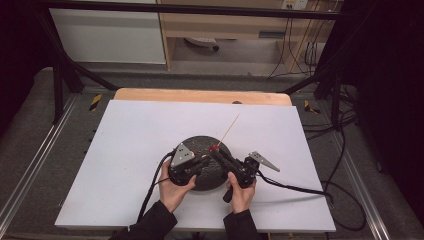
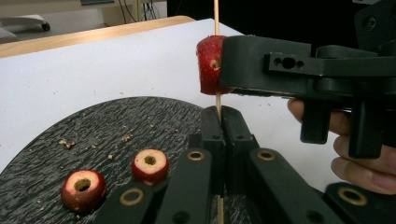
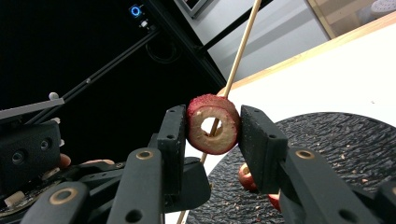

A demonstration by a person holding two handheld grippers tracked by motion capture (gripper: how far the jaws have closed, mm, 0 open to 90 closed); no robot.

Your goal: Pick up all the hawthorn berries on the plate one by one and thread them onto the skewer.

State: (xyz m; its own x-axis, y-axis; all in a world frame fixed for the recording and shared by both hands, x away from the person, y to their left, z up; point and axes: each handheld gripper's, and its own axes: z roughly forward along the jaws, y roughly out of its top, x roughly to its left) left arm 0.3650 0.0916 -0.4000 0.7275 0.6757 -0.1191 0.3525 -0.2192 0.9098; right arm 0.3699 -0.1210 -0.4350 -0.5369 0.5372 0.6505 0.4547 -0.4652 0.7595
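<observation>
Above the dark round board point(image 1: 200, 145), the right gripper point(image 3: 212, 128) is clamping a cored red fruit ring point(image 3: 214, 124) between its jaws, with a thin wooden skewer point(image 3: 240, 51) running through the ring's hole. The left gripper point(image 2: 219, 126) is pinching the skewer's lower part with its jaws together. 2 more fruit pieces point(image 2: 84, 189) are lying on the board.

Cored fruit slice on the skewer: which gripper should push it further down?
Right, probably. The right gripper is shut on the fruit slice, already threaded on the skewer. The left gripper is clamped on the skewer's lower end, steadying it.
</observation>
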